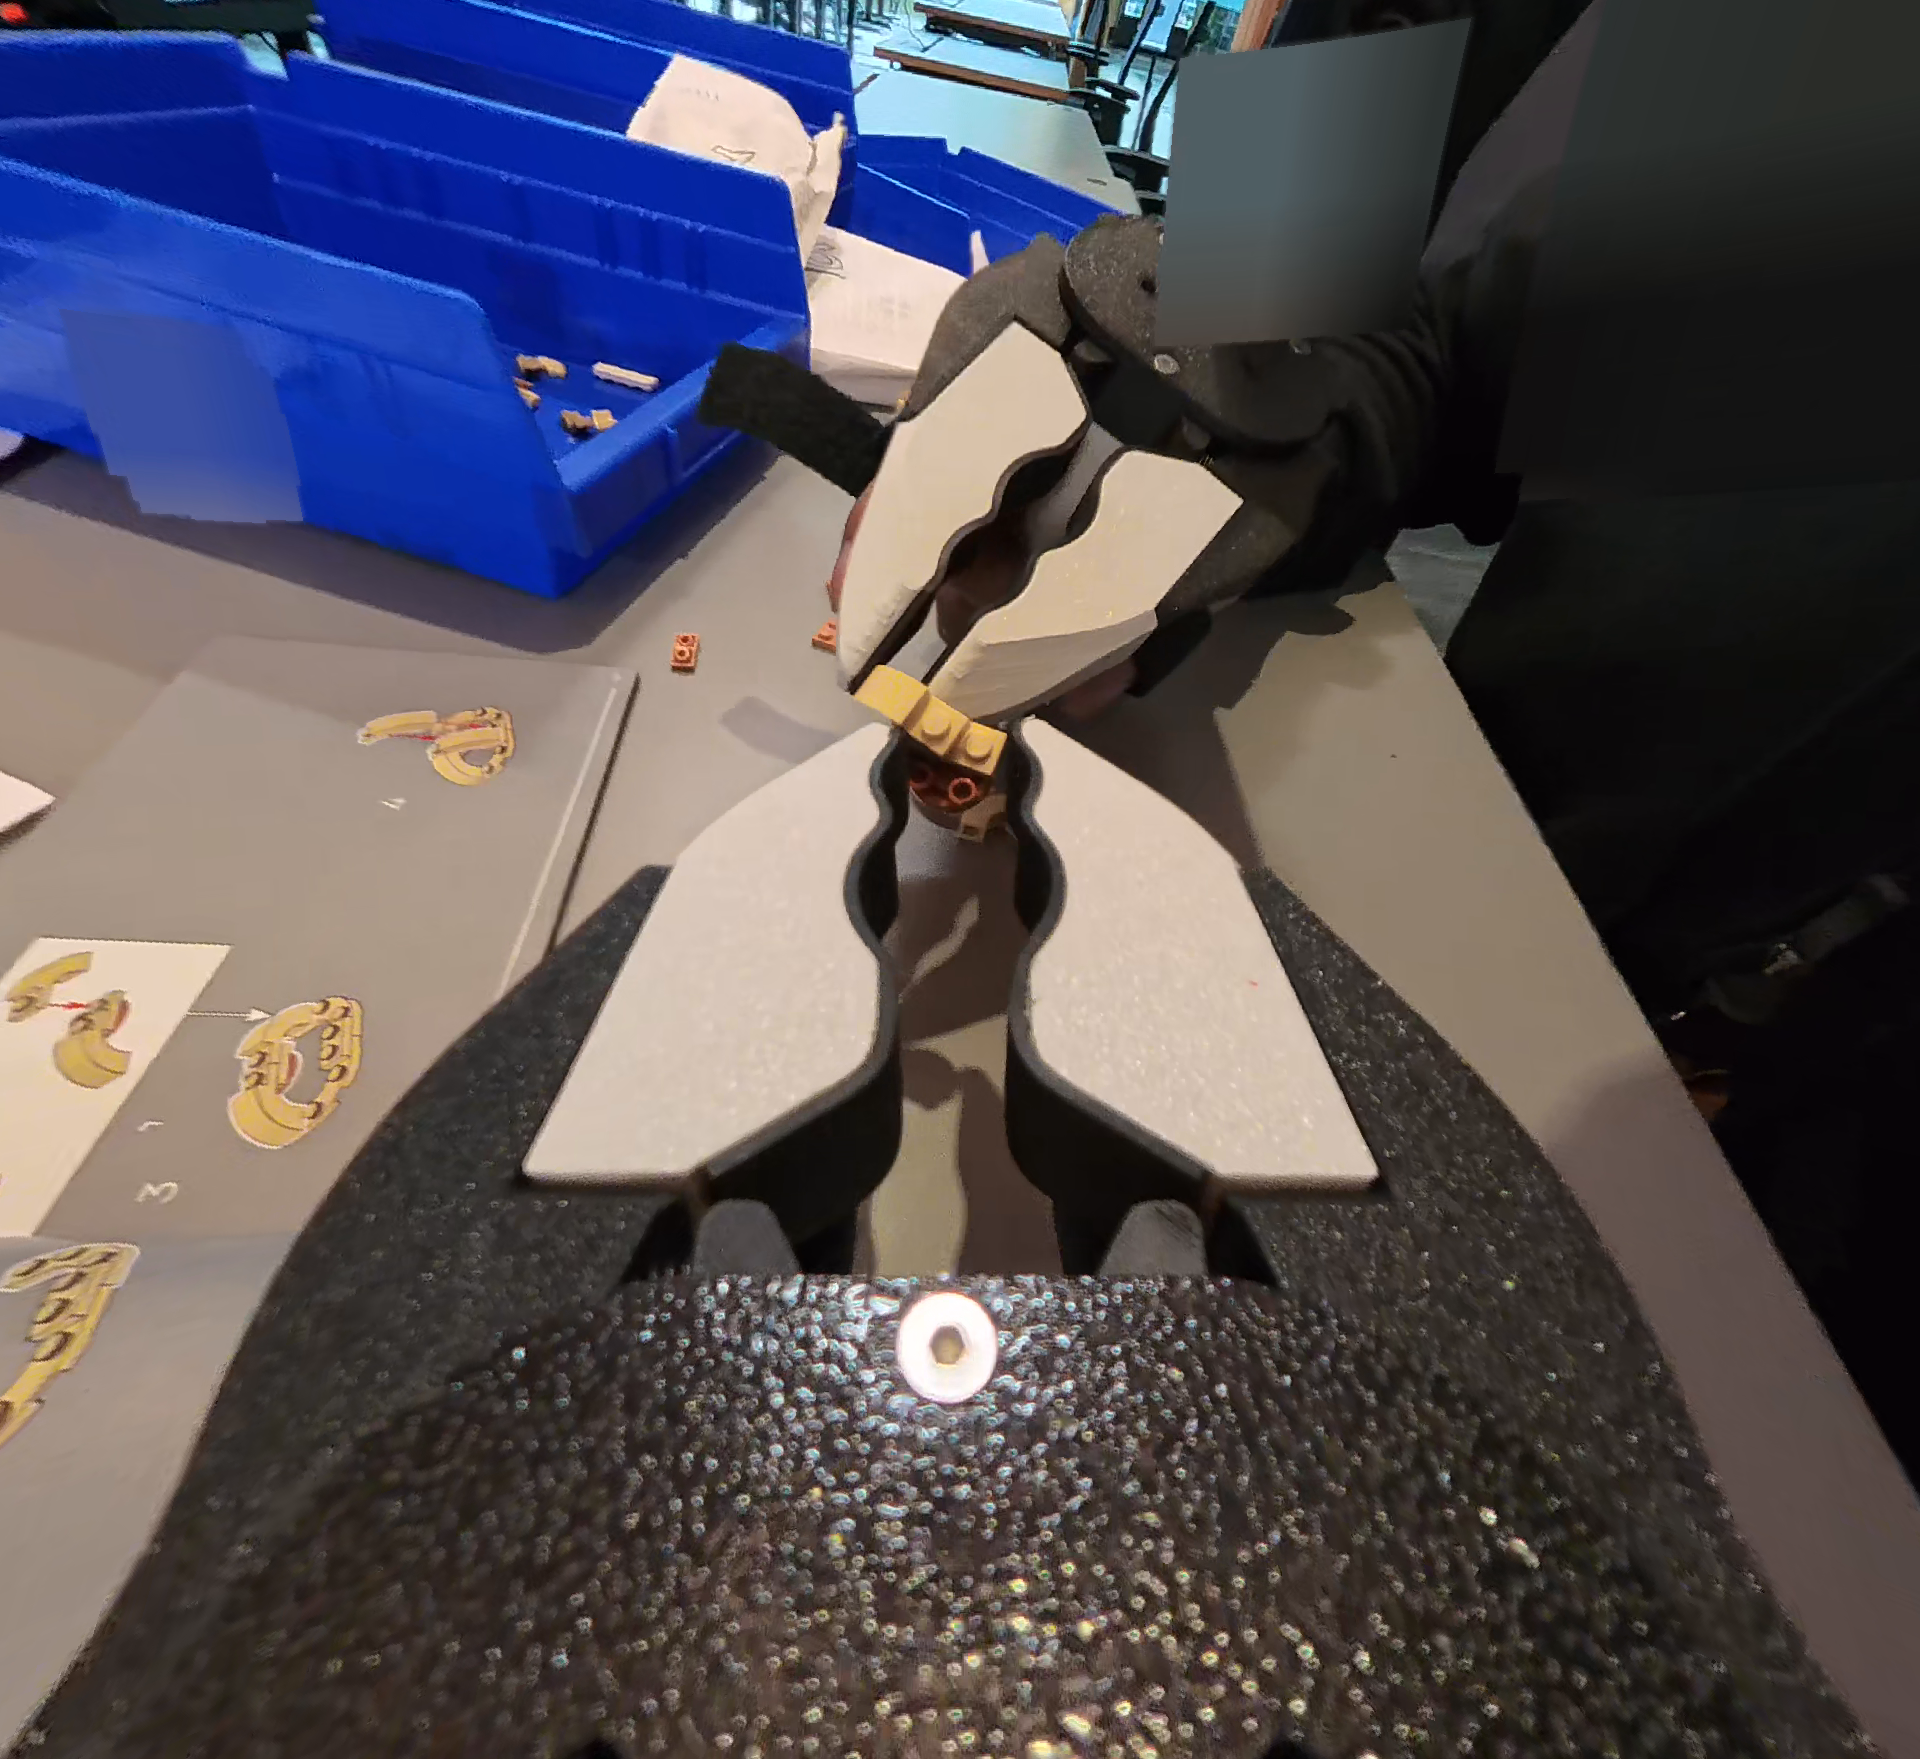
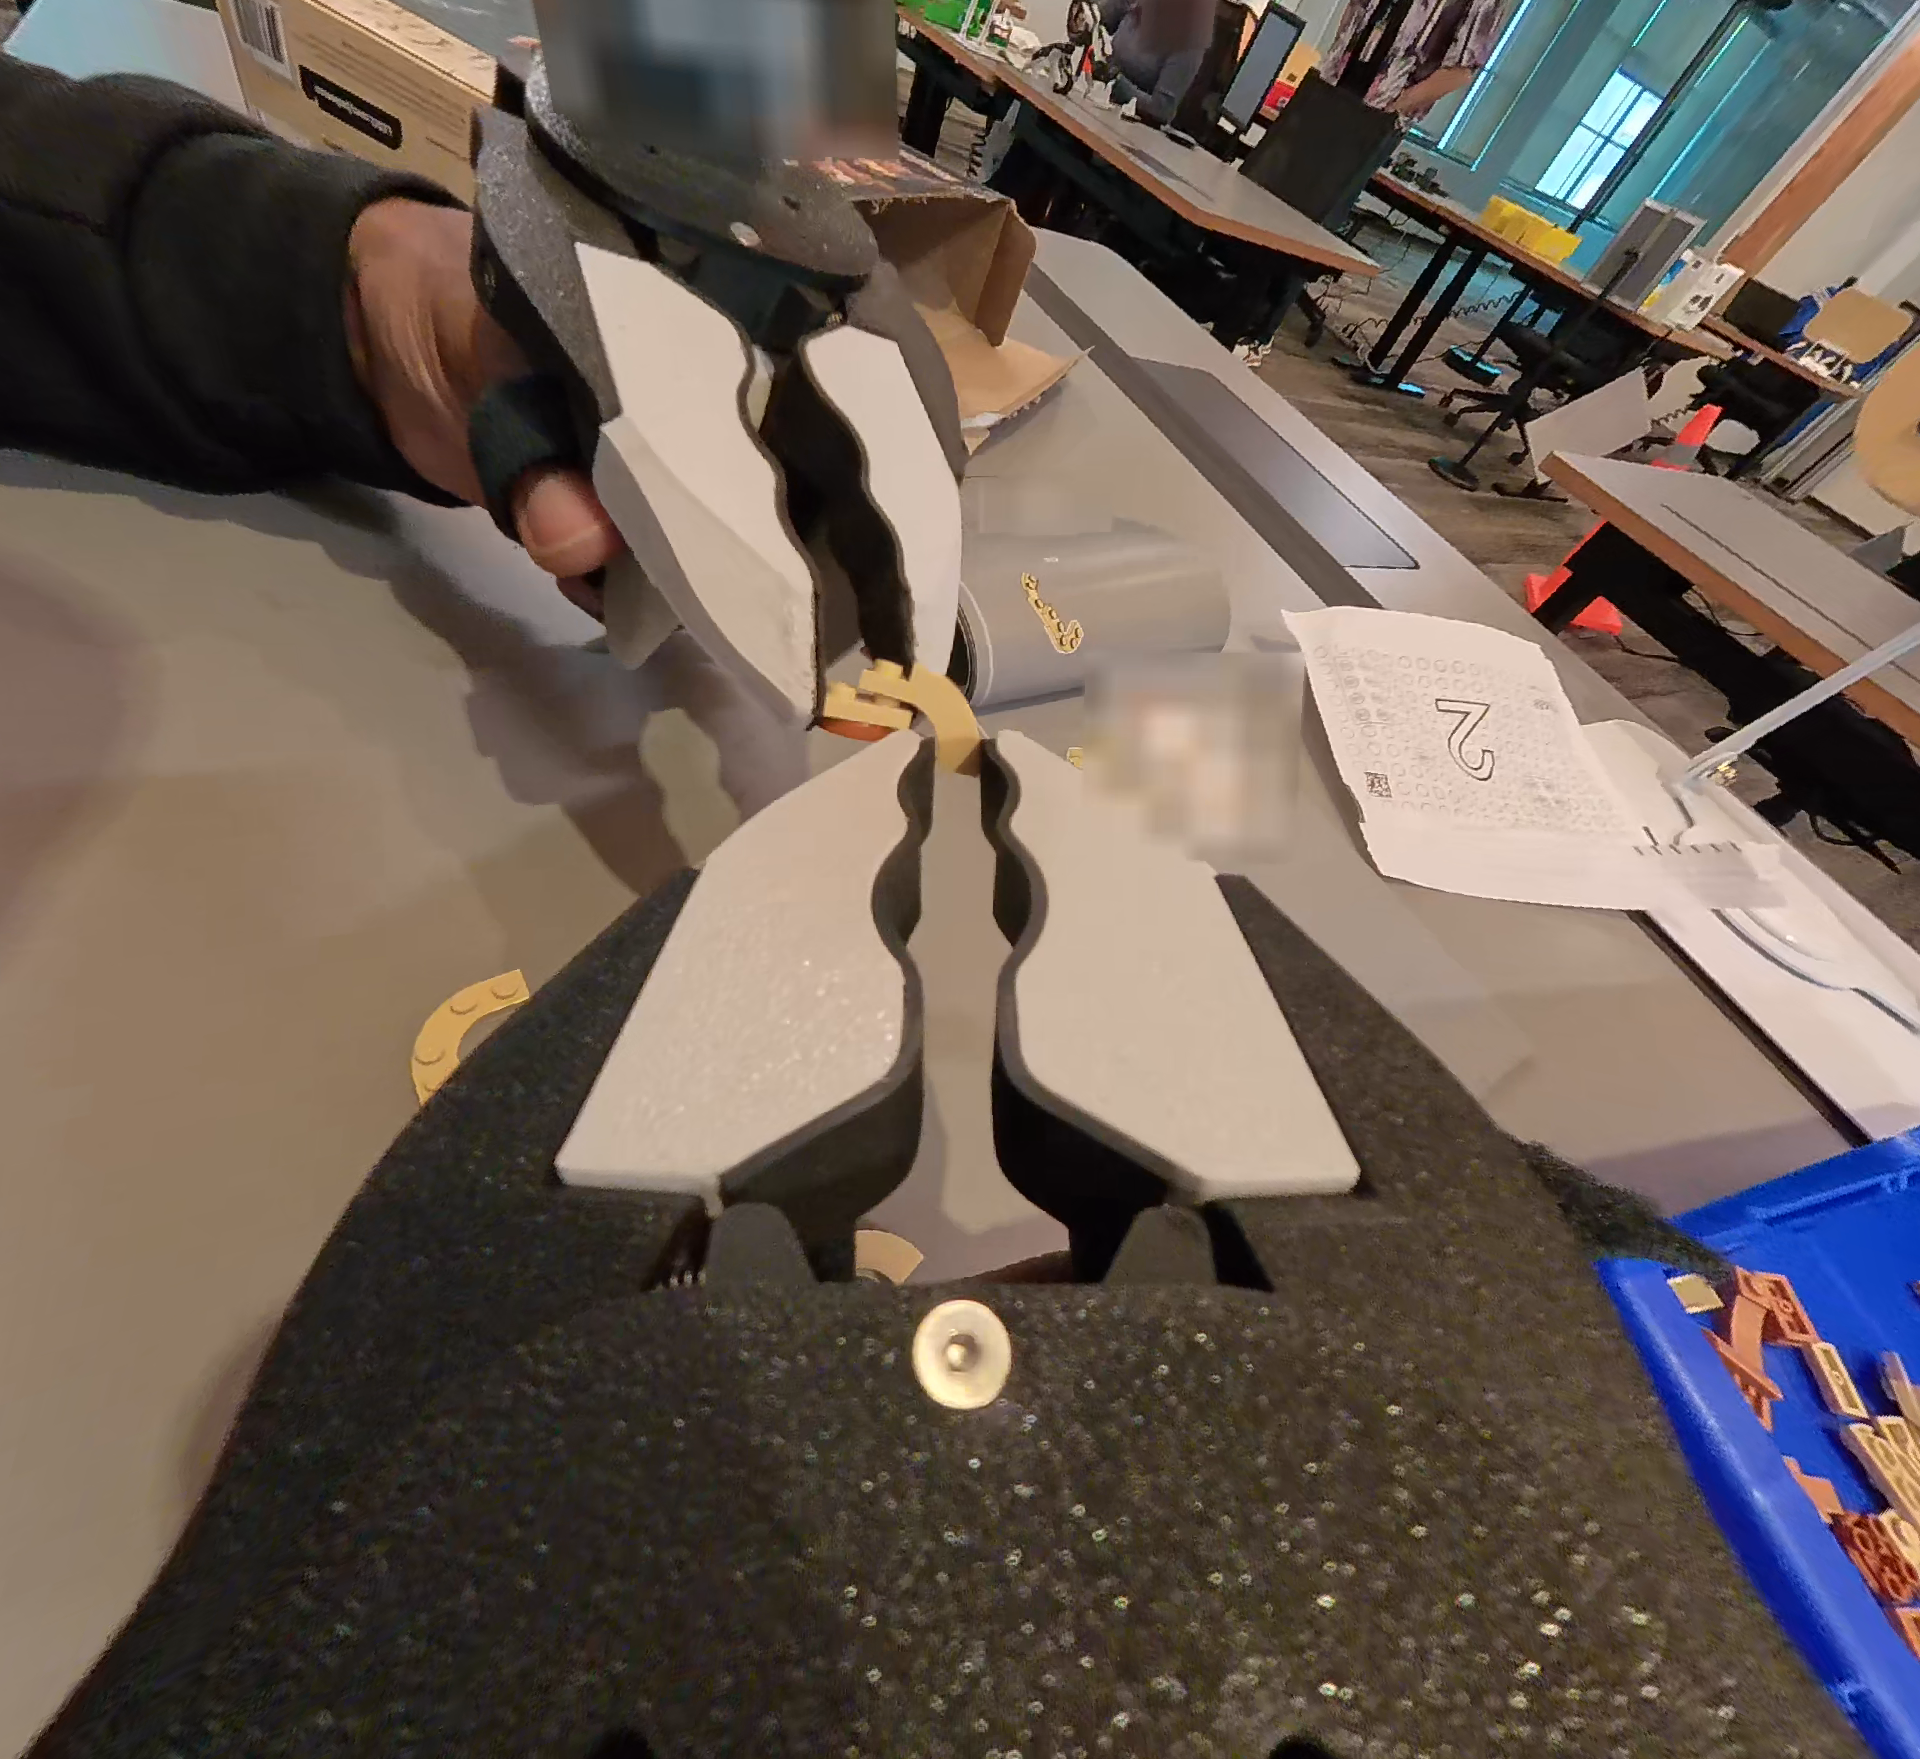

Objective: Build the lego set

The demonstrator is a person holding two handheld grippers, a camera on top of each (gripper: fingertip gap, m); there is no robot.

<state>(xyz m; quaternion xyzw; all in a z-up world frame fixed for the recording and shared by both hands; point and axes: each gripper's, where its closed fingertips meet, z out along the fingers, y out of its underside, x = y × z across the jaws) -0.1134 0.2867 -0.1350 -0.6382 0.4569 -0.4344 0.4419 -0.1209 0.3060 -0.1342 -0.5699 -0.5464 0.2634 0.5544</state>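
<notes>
My left gripper is shut on a small brown-and-tan lego assembly and holds it above the grey table. My right gripper comes in from the upper right, shut on a tan curved piece. That piece rests on top of the assembly. In the right wrist view, my right gripper pinches the tan curved piece at its fingertips. The left gripper meets it from the upper left with the brown part just under the tan piece. How the pieces join is hidden by the fingers.
Blue bins with loose tan pieces stand at the left, next to an open instruction booklet. Two small brown pieces lie on the table. A tan ring section, a printed paper bag and another blue bin lie nearby. Less than 4 cm separates the two grippers' tips.
</notes>
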